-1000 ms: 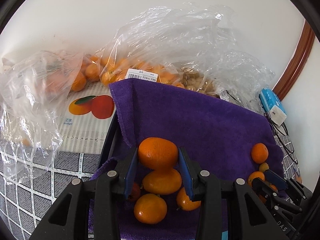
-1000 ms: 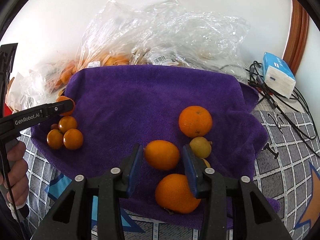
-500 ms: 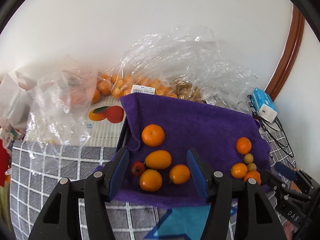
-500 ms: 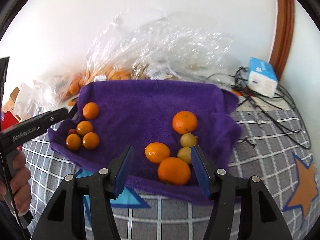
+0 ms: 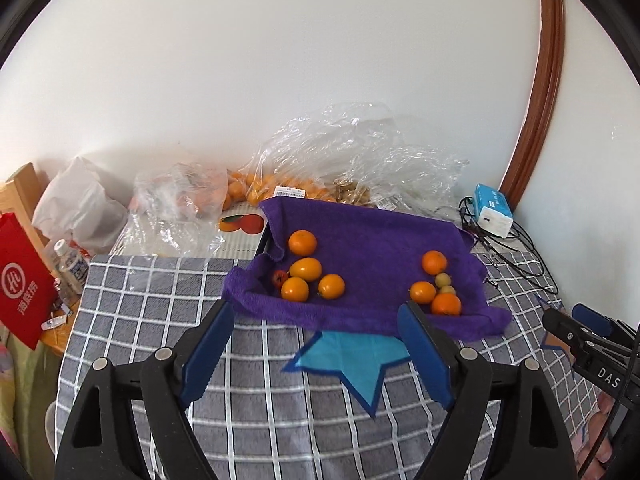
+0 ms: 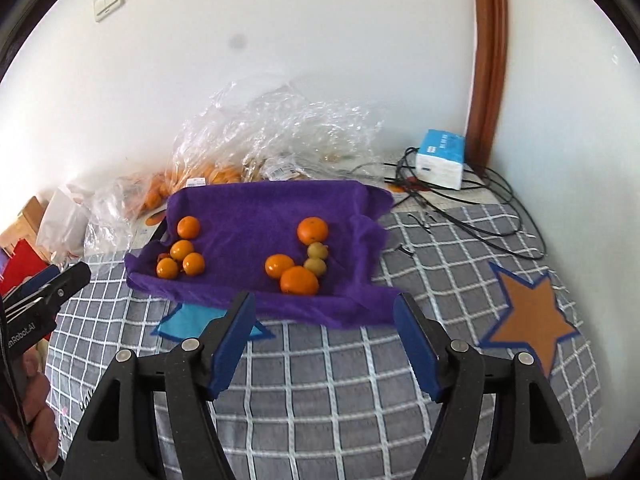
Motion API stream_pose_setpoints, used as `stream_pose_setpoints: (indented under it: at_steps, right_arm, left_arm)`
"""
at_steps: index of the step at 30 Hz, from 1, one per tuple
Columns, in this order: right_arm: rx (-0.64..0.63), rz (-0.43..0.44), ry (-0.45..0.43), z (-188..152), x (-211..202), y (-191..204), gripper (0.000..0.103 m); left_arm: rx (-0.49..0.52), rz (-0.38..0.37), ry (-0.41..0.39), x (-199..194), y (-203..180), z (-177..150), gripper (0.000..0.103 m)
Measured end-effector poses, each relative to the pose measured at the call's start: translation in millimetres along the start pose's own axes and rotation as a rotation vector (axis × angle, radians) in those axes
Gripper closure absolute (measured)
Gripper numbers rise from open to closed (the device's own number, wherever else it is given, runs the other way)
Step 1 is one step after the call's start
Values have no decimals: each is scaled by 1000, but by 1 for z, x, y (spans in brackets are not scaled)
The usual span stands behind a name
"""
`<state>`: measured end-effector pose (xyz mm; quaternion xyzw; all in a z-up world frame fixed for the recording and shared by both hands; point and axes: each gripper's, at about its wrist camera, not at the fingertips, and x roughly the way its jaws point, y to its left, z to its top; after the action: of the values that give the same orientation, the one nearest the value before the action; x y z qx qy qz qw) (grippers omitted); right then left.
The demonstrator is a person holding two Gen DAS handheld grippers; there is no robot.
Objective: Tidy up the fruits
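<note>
- The left gripper (image 5: 316, 342) fills the lower frame, pointing downward; its jaws have just been opening and stand wide, nothing between them.
- The right gripper (image 6: 324, 334) likewise, jaws spread and empty.
- A hand (image 6: 36, 420) shows at lower left.

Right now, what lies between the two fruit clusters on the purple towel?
Nothing: in the right wrist view only bare purple towel separates the left cluster from the right cluster.
</note>
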<state>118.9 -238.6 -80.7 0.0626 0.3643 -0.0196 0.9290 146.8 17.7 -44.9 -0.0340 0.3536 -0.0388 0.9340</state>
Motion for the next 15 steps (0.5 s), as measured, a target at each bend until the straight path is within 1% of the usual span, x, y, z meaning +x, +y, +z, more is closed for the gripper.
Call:
stream_pose_setpoints:
  at_steps: [3, 4, 6, 9, 12, 15]
  right_arm:
    - [13, 6, -35, -14, -24, -7, 14]
    - [14, 9, -49, -18, -31, -8, 11]
    - [1, -3, -77, -28, -46, -9, 8]
    - [6, -22, -94, -41, -61, -12, 1]
    - [21, -40, -121, -52, -76, -17, 0]
    - [31, -40, -134, -60, -84, -22, 0]
  left_arm:
    - [-2, -7, -15, -20, -4, -11, 18]
    - [1, -7, -24, -27, -6, -15, 17]
    - [9, -7, -38, -38, -11, -22, 13]
    - [18, -12, -57, -54, -16, -33, 10]
    - [33, -12, -71, -67, -19, -43, 9]
    - [37, -6, -88, -77, -20, -50, 7]
